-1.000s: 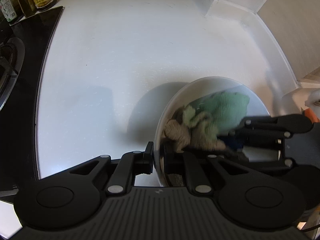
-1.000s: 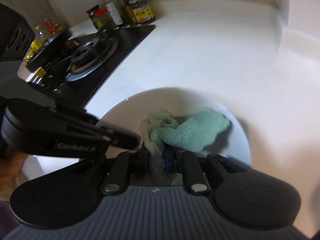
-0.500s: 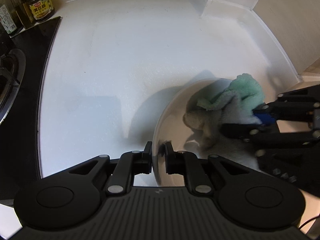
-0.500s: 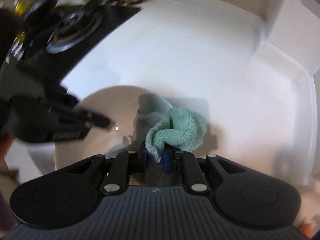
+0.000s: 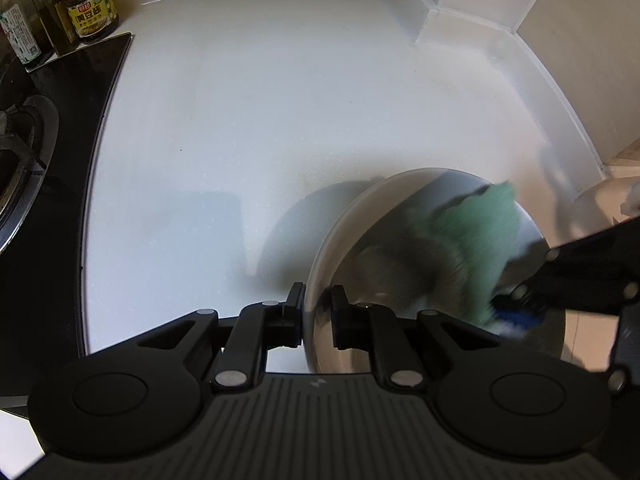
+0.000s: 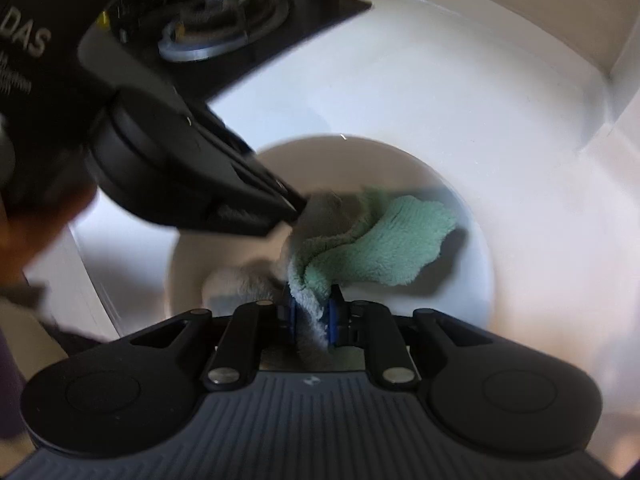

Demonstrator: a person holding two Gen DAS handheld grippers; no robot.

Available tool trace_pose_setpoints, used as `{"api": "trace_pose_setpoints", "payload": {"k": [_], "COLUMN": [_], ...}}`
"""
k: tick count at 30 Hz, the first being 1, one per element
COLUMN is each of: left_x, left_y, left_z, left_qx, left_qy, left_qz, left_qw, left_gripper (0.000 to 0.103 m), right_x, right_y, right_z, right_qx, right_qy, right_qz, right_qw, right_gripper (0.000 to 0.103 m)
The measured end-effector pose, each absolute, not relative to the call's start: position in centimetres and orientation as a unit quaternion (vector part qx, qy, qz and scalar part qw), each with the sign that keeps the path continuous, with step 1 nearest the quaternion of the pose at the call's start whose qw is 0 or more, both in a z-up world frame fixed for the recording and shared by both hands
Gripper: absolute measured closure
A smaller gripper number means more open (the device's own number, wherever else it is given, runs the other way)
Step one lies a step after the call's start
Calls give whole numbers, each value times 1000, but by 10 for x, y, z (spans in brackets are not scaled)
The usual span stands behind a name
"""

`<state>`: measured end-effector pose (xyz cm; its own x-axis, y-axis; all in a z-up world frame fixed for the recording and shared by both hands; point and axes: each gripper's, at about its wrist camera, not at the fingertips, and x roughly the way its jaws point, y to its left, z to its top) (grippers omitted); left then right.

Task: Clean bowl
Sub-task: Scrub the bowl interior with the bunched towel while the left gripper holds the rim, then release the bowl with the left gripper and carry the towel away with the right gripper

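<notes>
While wiping goes on: both hand-held grippers work at one bowl on a kitchen counter.
Bowl: round white ceramic bowl, tilted, sitting on the white speckled countertop near its front edge; seen from above in the right wrist view.
Left gripper: black two-finger gripper, fingers straddling the bowl's near rim, one finger outside the wall, one inside; jaws opening, rim between them, a thin gap shows on the inner side, so pads look barely on it or just off.
Left gripper, other view: comes in from the upper left as a blurred black body, tips at the bowl's left rim.
Right gripper: black two-finger gripper with blue pads, clamped nearly closed on a bunched fold of cloth.
Right gripper, other view: enters from the right edge, blue pad at the cloth's lower end.
Cloth: mint-green fluffy terry cloth with grey-beige underside, lying inside the bowl, spread toward its right wall; motion-blurred in the left wrist view.
Hand: part of a person's hand behind the left gripper, blurred.
Stove: black glass gas hob with metal burner ring, left of the bowl, well apart.
Jars: brown sauce jar with yellow label and bottles beside it at the hob's back corner.
Wall: white upstand at the counter's back right.
</notes>
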<state>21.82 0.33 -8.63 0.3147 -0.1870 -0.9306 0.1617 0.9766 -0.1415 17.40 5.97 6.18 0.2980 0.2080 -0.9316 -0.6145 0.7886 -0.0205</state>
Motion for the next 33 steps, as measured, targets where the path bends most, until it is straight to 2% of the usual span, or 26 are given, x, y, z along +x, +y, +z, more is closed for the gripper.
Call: {"api": "trace_pose_setpoints", "payload": {"k": [4,8,16,22,33], "left_x": [212,207,196,186,171], "left_y": [18,17,16,12,13], "left_z": [-88,-86,-78,-65,-23], "left_qx": [10,10,19,24,34], "left_qy": [573,571,557,540,474], "left_qz": [-128,-129,-126,-123,-114], "left_qw": [810,810,821,832,873], "left_gripper": [91,93,95,97,98], "right_x": [170,154,119,113,93], "right_y": [56,58,28,-4,-49], "right_z": [66,71,101,110,134], "right_qx": [-232,-239,-109,-57,-50], "right_qy": [518,458,349,356,360], "right_qz": [218,177,93,47,-52], "right_qw": [794,838,926,932,930], "right_gripper": [90,90,90,90,90]}}
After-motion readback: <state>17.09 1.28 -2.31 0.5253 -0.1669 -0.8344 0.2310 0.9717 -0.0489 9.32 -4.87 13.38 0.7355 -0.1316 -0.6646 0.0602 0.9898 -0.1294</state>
